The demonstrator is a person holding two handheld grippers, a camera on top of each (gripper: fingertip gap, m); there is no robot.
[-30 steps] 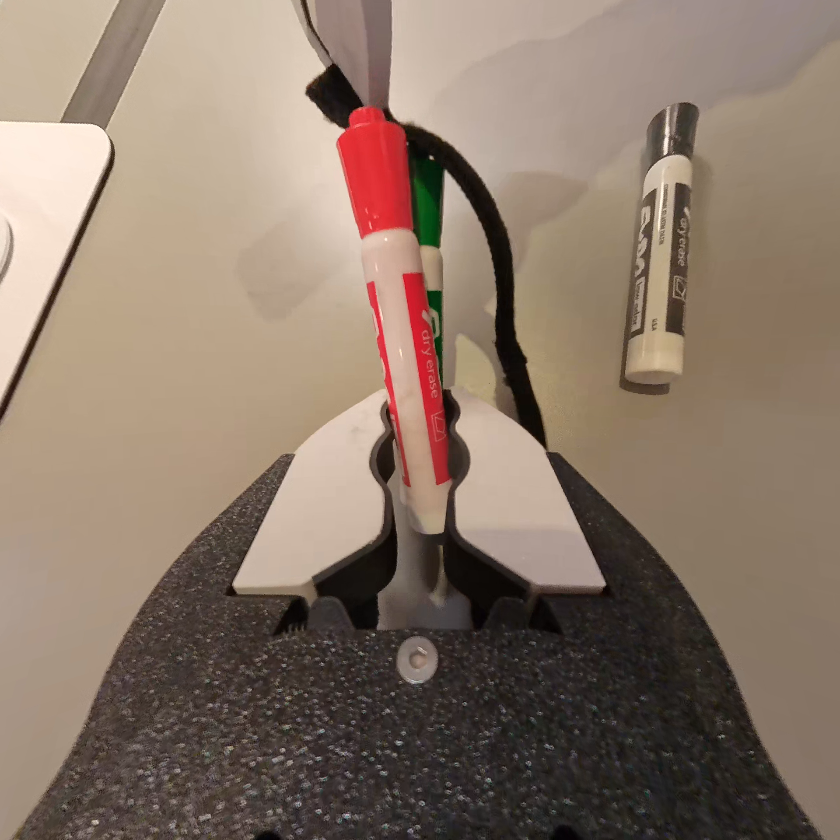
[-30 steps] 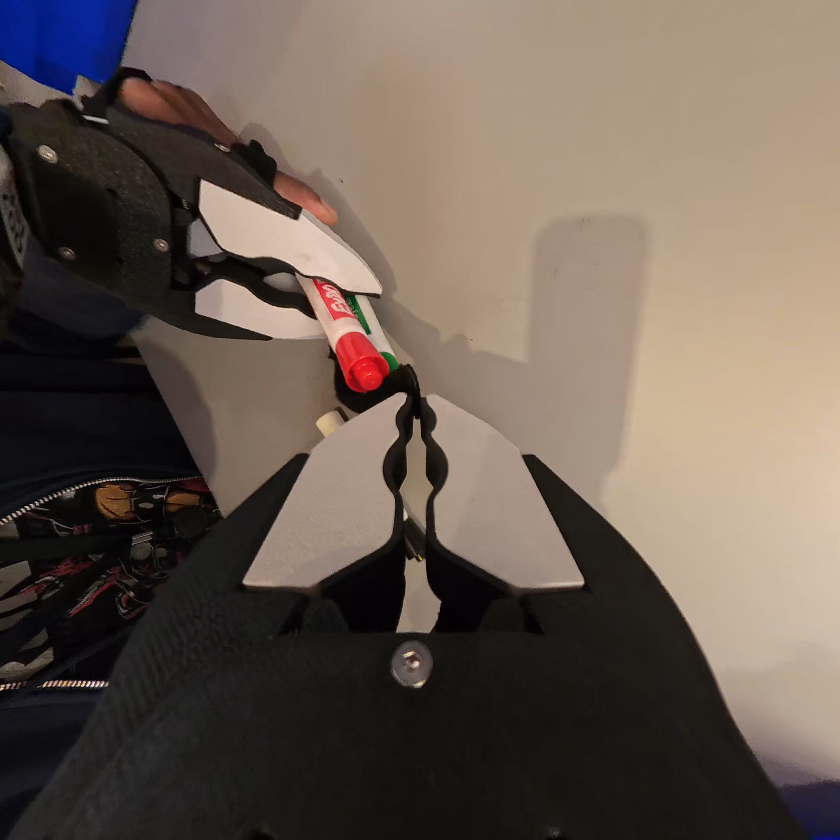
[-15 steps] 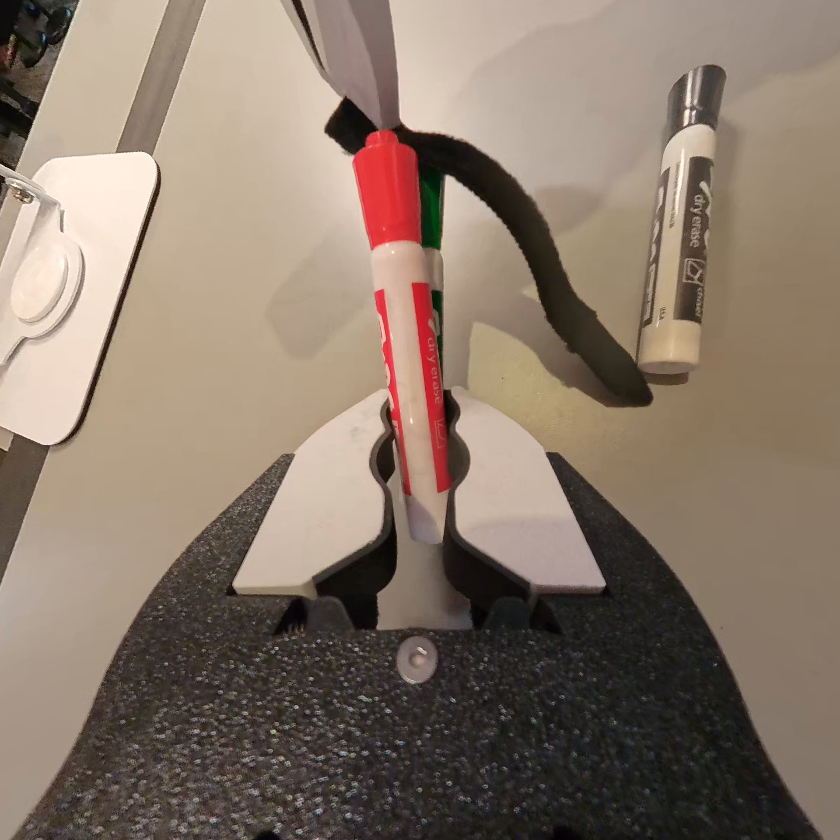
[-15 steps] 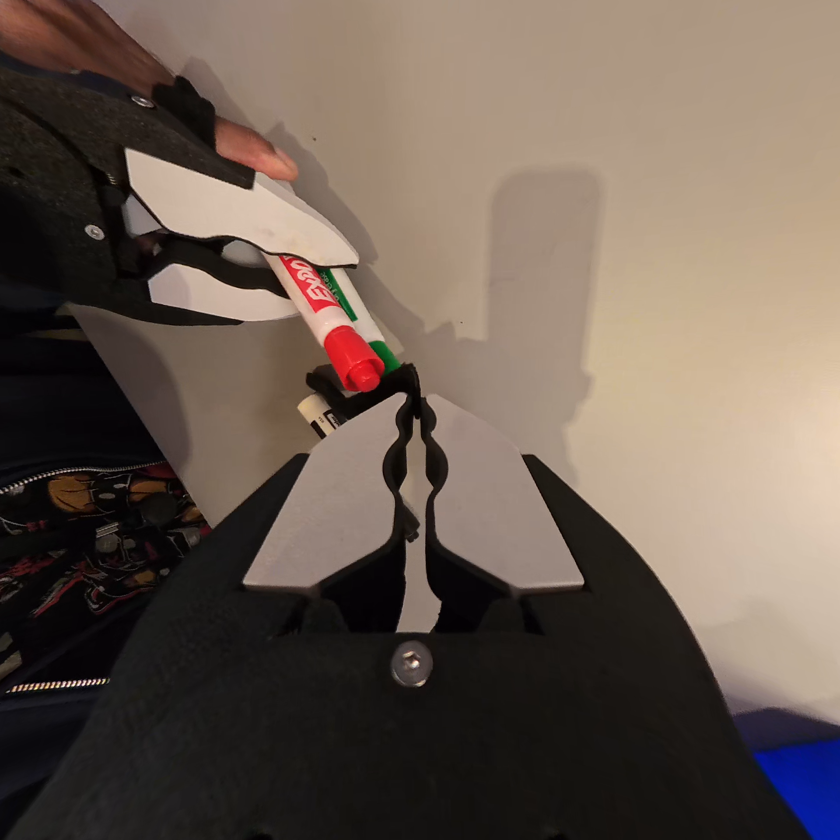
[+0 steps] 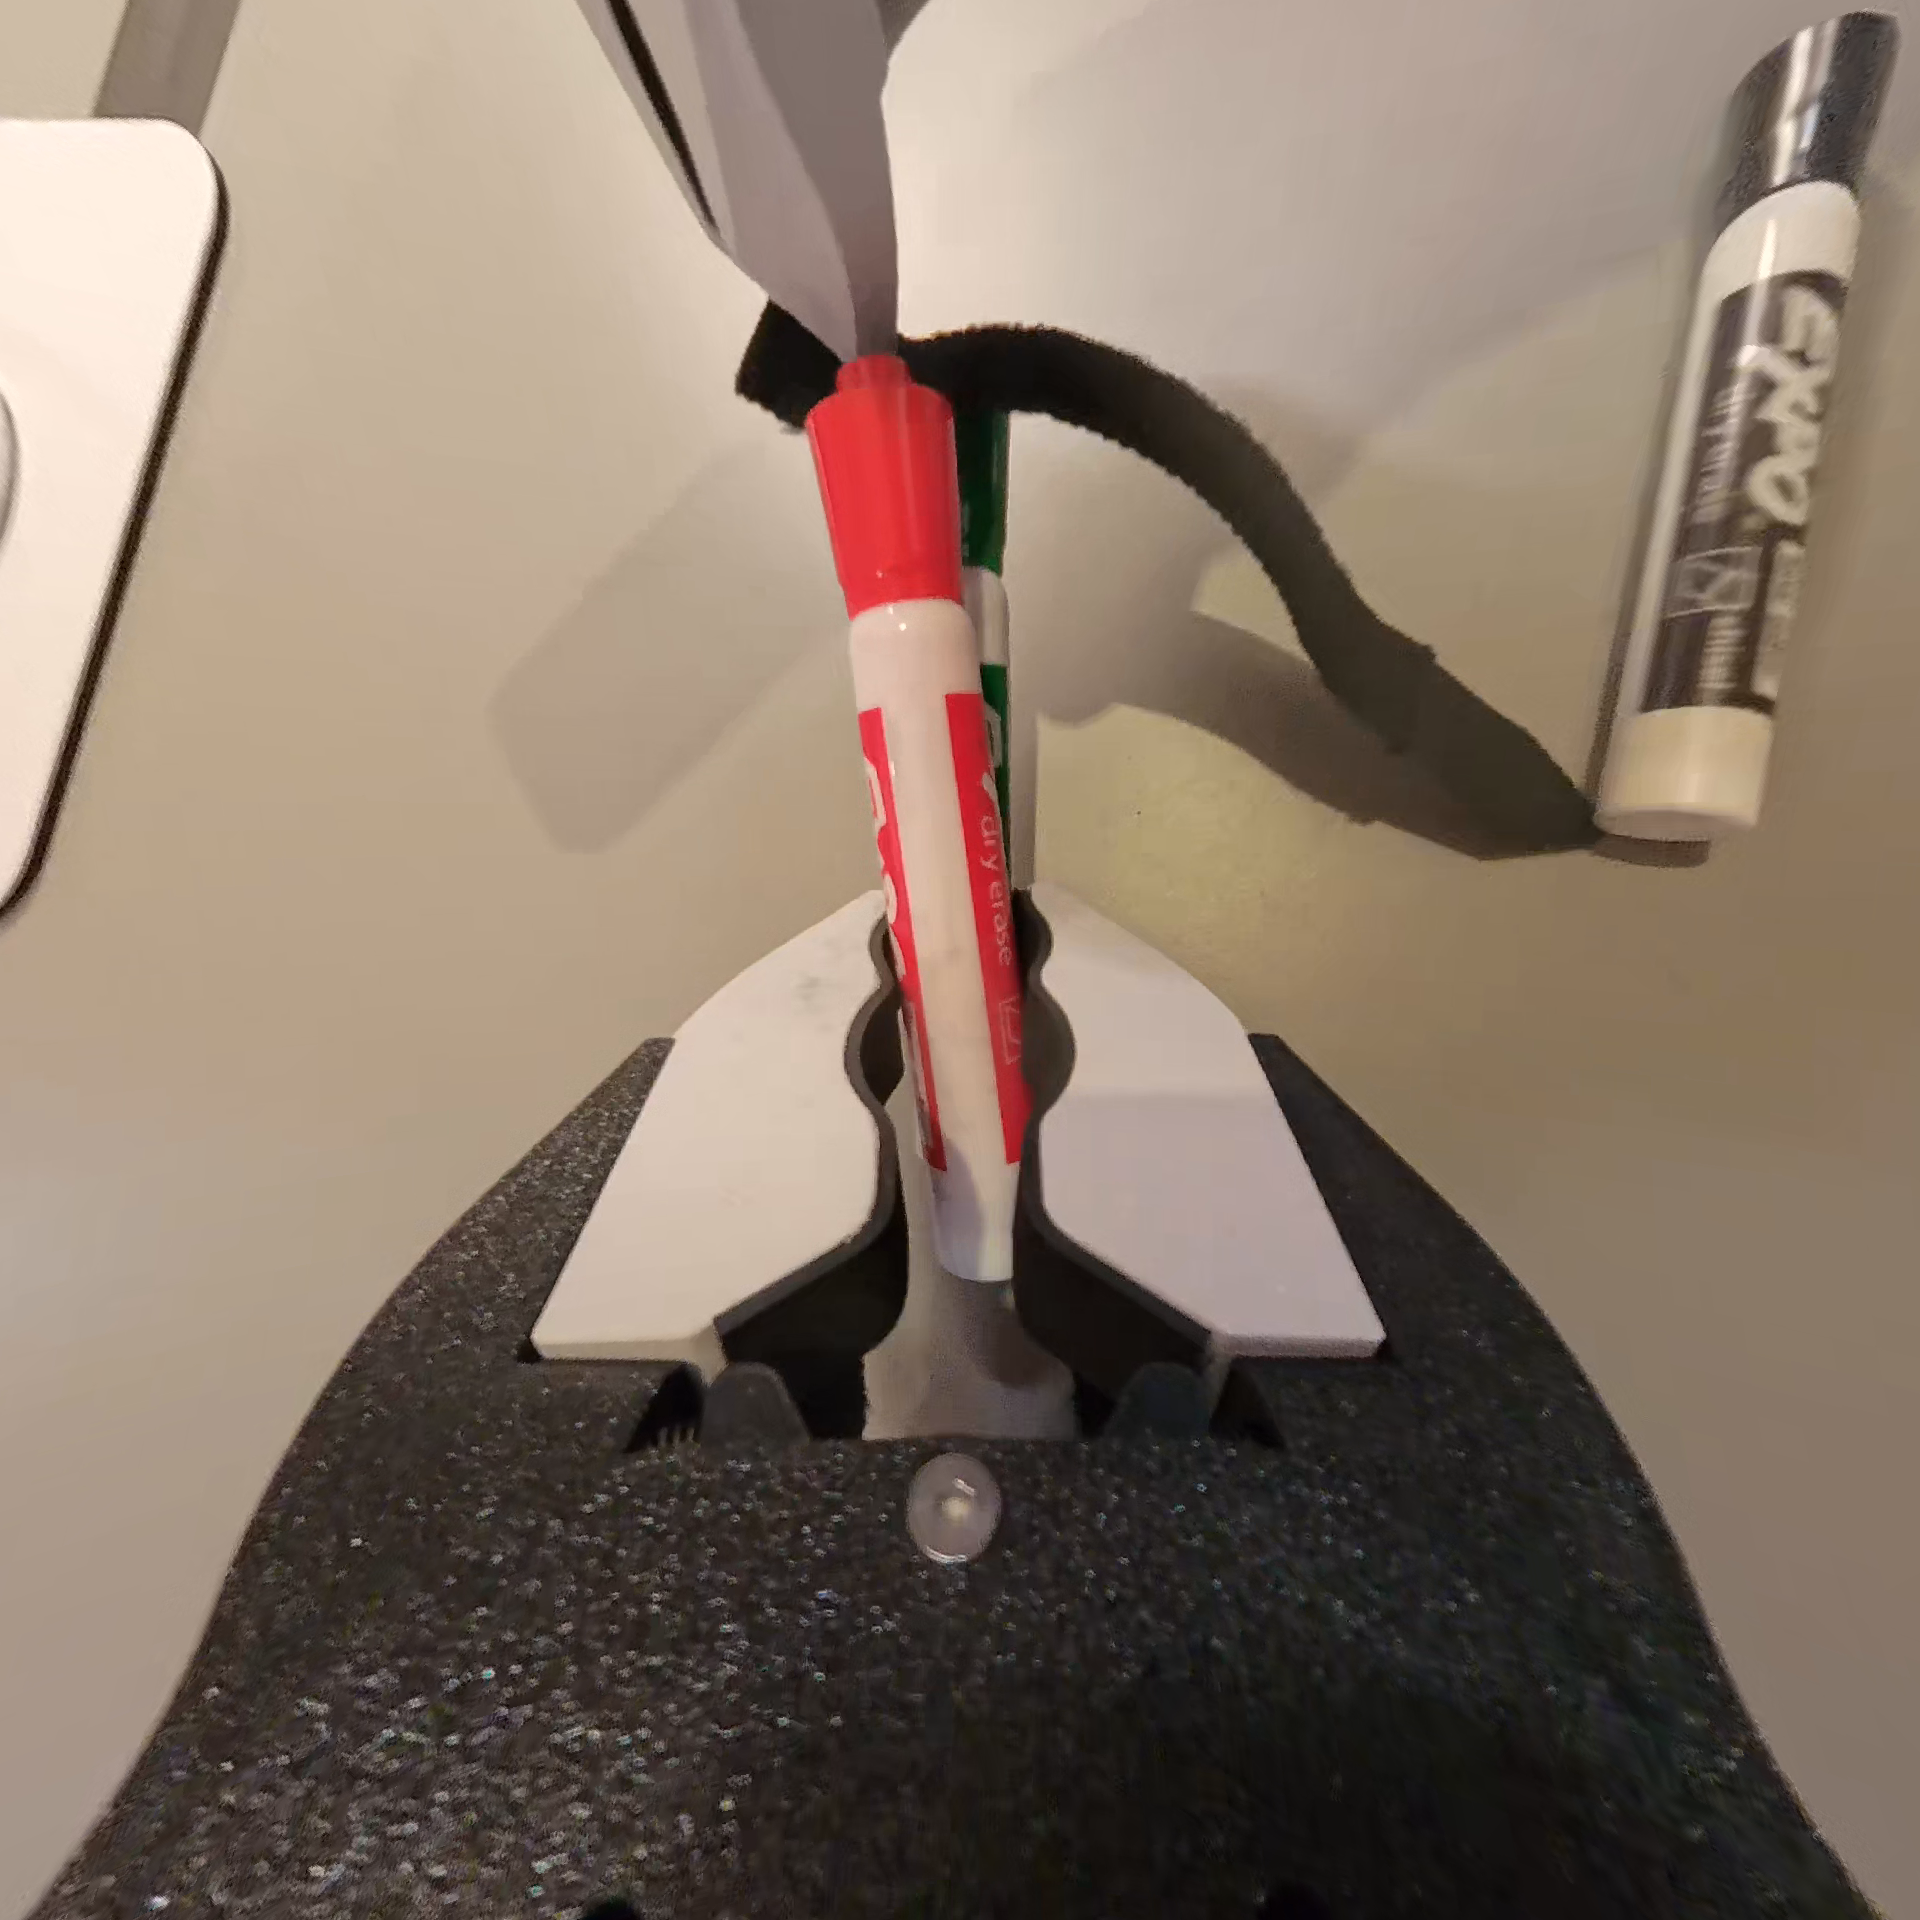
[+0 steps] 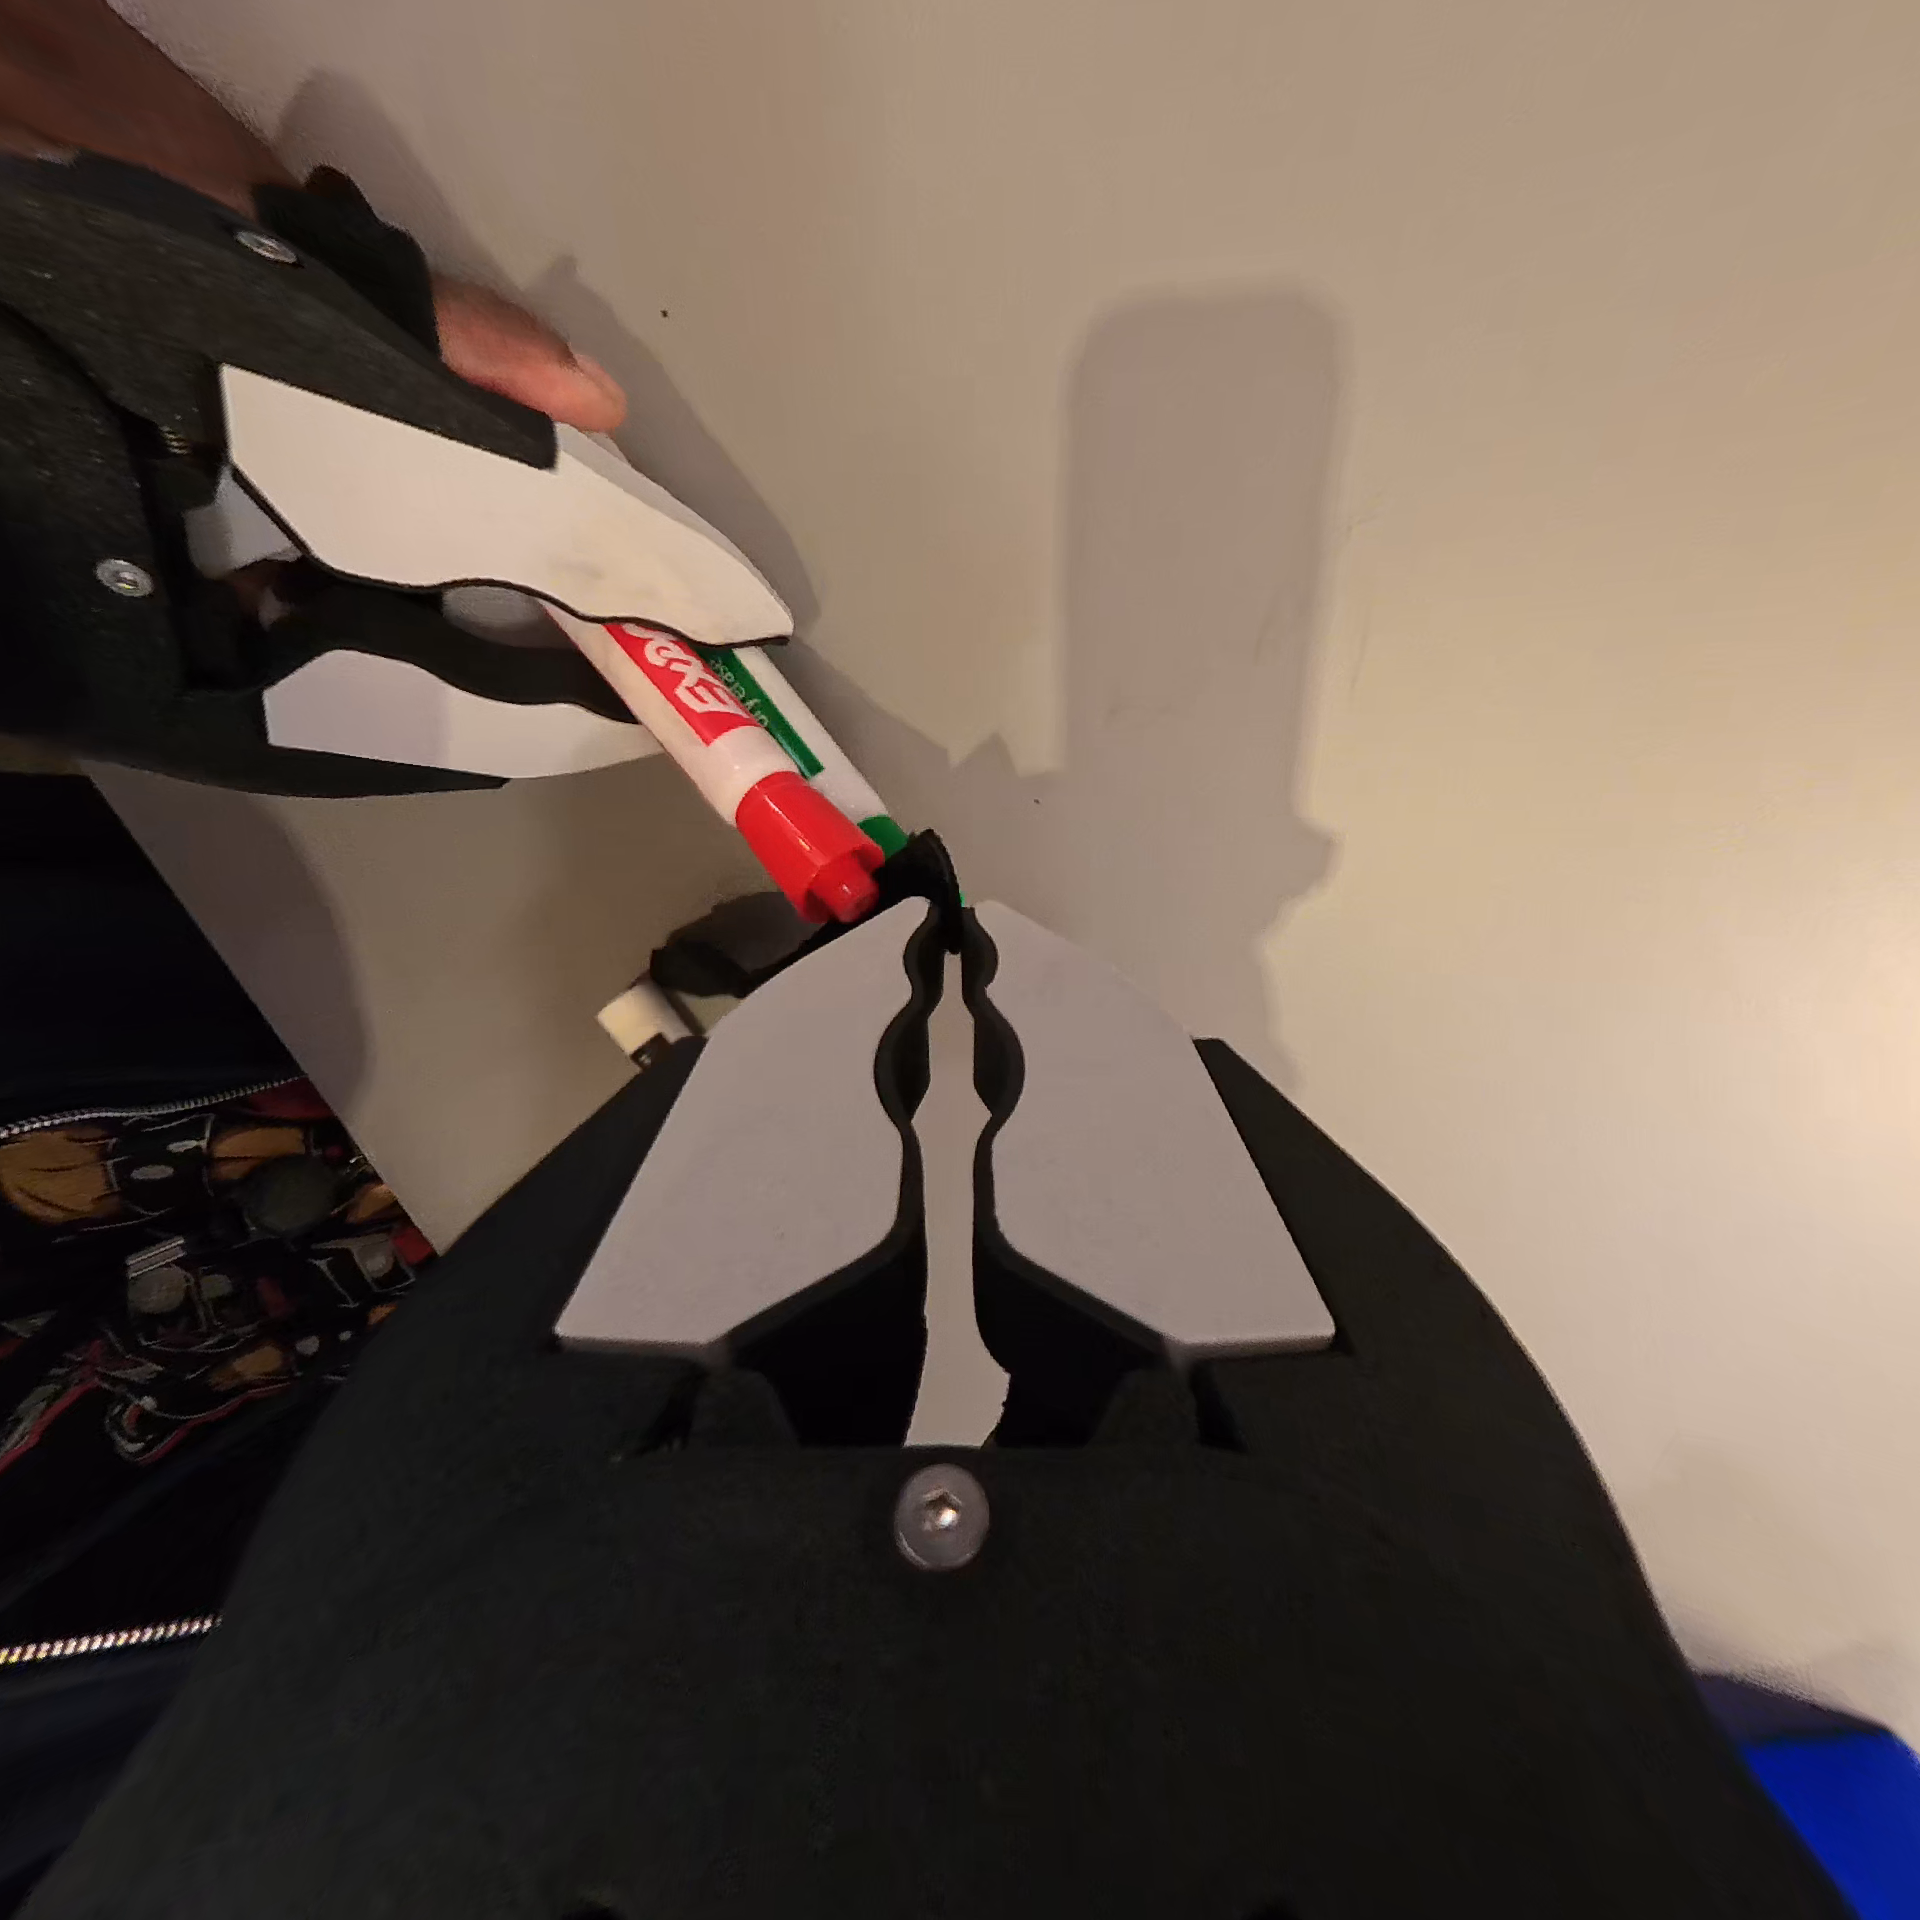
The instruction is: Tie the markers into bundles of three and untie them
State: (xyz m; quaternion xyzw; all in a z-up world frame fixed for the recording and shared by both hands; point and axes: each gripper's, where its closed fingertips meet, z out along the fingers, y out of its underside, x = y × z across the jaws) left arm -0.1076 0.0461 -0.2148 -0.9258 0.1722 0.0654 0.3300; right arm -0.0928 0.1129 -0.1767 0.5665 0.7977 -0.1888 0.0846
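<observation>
My left gripper (image 5: 956, 920) is shut on a red marker (image 5: 914, 644) and a green marker (image 5: 985, 499) side by side, caps pointing away from me. A black strap (image 5: 1247, 499) runs from the cap ends down to the table. Its tail ends beside a black marker (image 5: 1725, 468) lying on the table. My right gripper (image 6: 951, 914) is shut on the strap (image 6: 925, 862) at the caps. In the right wrist view the left gripper (image 6: 707, 681) holds the red marker (image 6: 748, 758) and green marker (image 6: 800, 727) tilted downward.
A white plate (image 5: 94, 468) lies at the left on the beige table (image 5: 416, 935). A person's hand (image 6: 520, 353) is on the left gripper. Patterned fabric (image 6: 156, 1247) is at the lower left and a blue surface (image 6: 1829, 1766) at the lower right. The grippers' ends are close to 8 cm from one another. The white plate (image 5: 94, 468) is about equally far from each gripper, around 25 cm.
The strap's loose end has swung from beside the left gripper's fingers out to the right, next to the black marker's base. Both grippers stay shut and close together.
</observation>
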